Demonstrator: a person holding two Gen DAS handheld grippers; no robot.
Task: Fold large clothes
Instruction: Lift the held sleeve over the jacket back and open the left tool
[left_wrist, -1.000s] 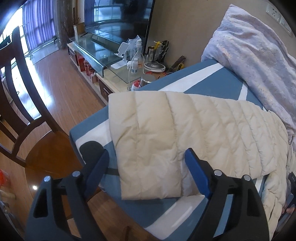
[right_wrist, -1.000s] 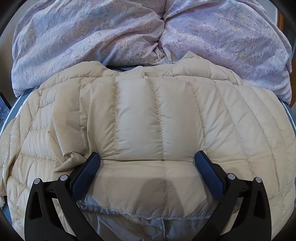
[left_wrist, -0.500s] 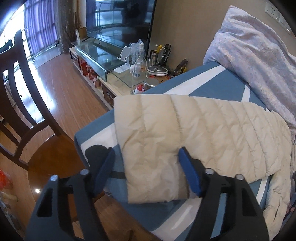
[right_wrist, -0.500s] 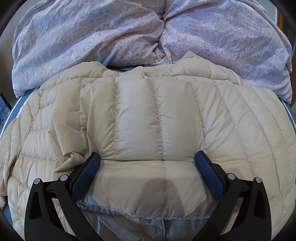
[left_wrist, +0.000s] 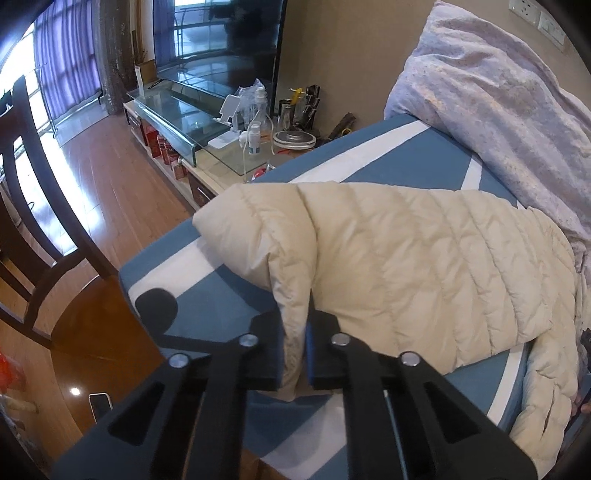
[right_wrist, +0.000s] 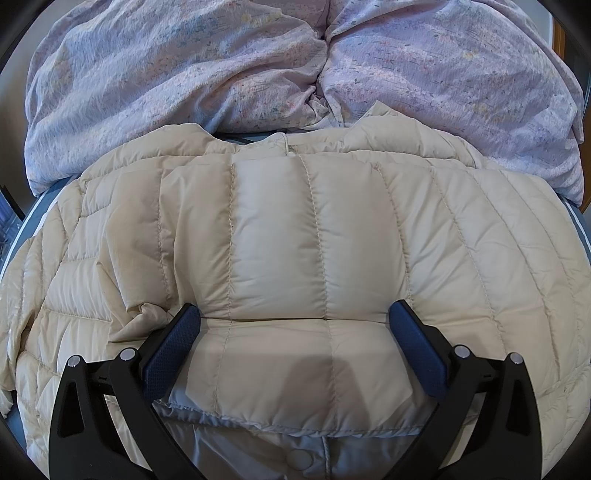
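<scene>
Jacket (right_wrist: 314, 258) on bed (left_wrist: 388, 162), before duvet (right_wrist: 258, 62)

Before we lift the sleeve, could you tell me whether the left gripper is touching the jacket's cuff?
Touching. In the left wrist view, the left gripper is shut on the cream puffer jacket's sleeve cuff, the fabric pinched between both pads.

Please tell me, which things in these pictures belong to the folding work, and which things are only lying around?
Part of the job:
- cream puffer jacket
- its sleeve, cuff pinched in the left tongs
- right tongs, open over the jacket
- blue and white bed

Just lying about:
- lilac duvet
- wooden chair
- television
- bottles on the glass stand
</scene>
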